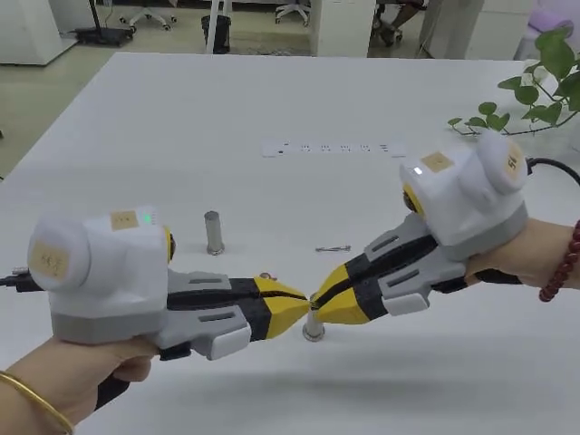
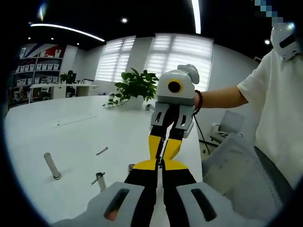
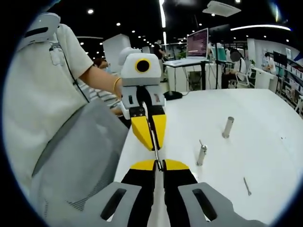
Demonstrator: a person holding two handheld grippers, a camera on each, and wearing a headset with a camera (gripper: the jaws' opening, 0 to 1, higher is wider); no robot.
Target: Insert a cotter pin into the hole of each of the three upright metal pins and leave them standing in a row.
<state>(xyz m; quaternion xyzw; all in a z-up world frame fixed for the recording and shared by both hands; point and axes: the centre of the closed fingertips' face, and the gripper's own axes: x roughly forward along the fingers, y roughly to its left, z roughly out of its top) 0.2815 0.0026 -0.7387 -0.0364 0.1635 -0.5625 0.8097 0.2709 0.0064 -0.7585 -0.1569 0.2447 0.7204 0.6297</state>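
Note:
My left gripper and right gripper meet tip to tip just above the white table. Both are shut. In the right gripper view a thin grey cotter pin runs from my right gripper into the left one's yellow jaws, so both seem to pinch it. One bare metal pin stands upright at the far left. A second pin stands right below the tips. In the left gripper view, beside my left gripper, another pin carries a cotter pin through its top.
A loose cotter pin lies flat on the table behind the grippers. A white power strip sits further back, and a potted plant stands at the far right edge.

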